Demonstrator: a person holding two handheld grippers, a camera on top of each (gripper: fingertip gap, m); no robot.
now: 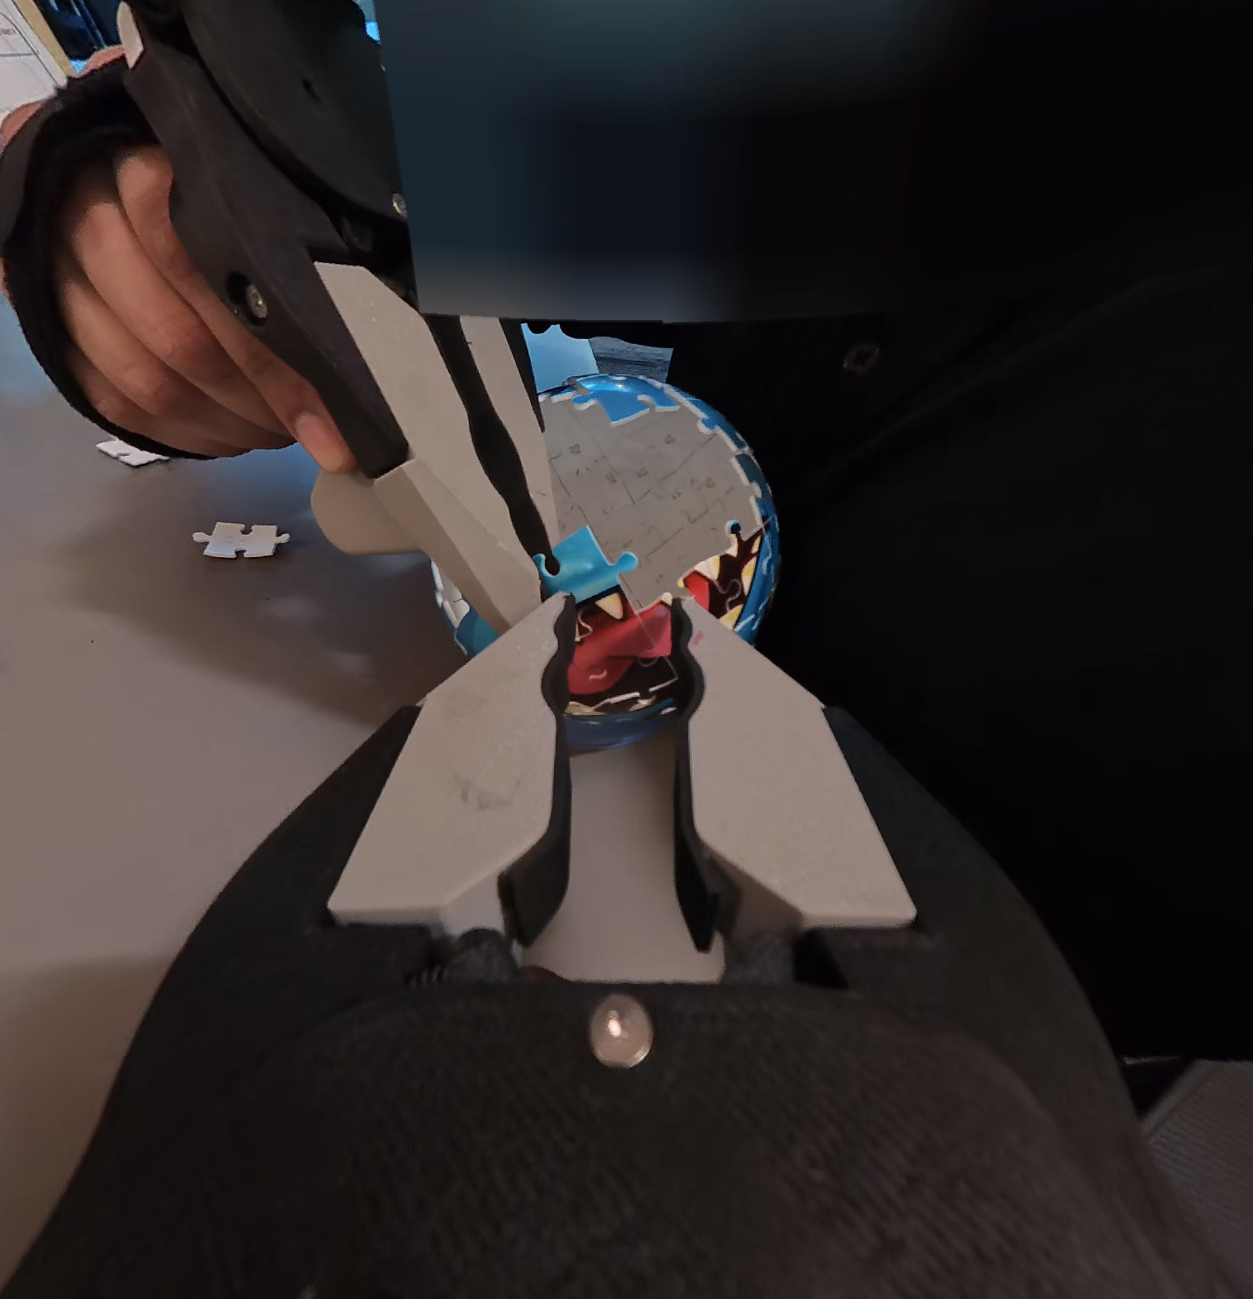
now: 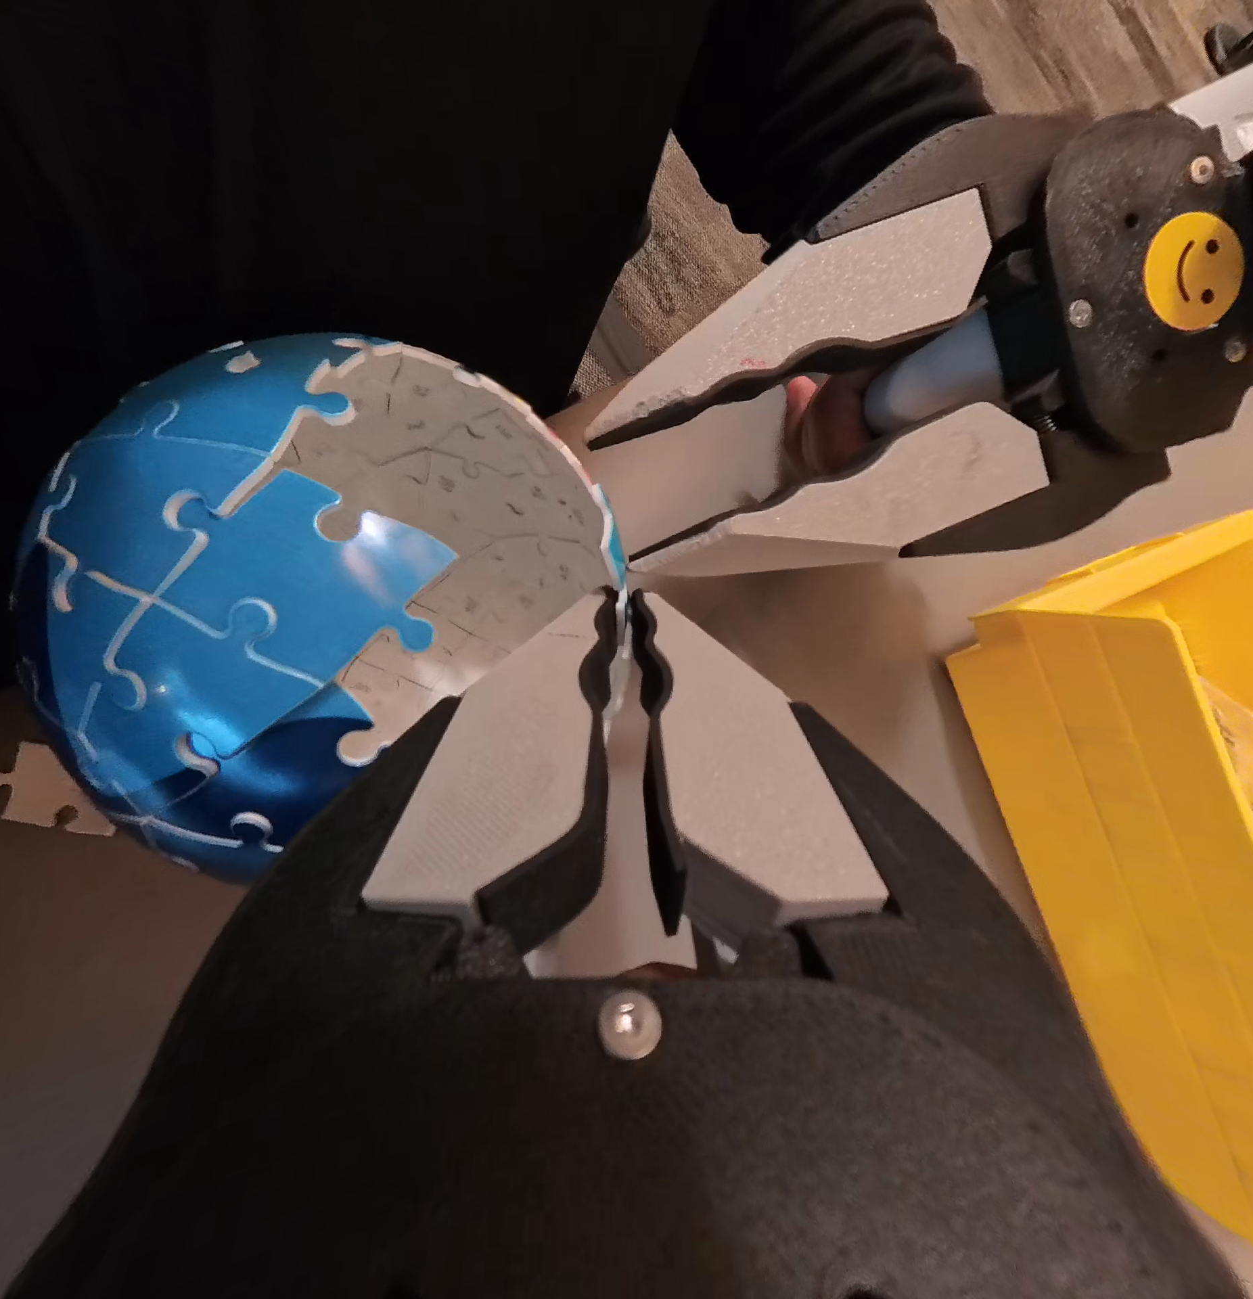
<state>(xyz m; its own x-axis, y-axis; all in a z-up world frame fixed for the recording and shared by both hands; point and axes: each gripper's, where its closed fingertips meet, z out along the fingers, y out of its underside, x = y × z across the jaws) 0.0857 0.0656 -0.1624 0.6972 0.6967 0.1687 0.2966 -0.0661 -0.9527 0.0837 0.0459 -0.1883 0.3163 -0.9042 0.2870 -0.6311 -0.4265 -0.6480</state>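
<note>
Left claw (image 1: 622,604): fingers spread, nothing between them. Its tips stand against the lower front of the puzzle ball (image 1: 662,534), over the red and black printed area; contact cannot be confirmed. The ball is a partly assembled sphere of interlocking pieces, blue outside, grey inside, resting on the grey worktop (image 1: 153,703).

To the left of this claw, loose pale puzzle pieces (image 1: 240,540) lie flat on the worktop, well apart from the ball. Above left, a gloved hand (image 1: 167,302) grips the other tool, which reaches down to the ball's open edge.

Right claw (image 2: 622,608): fingers pressed nearly together, pinching a thin blue puzzle piece (image 1: 581,566) edge-on at the ball's rim. To the left of this claw sits the ball, its grey inner surface exposed through the gap. A loose grey piece (image 2: 40,794) lies at far left on the worktop, beside the ball's base. To the right of the claw stands a yellow bin (image 2: 1130,738), apart from the ball.
</note>
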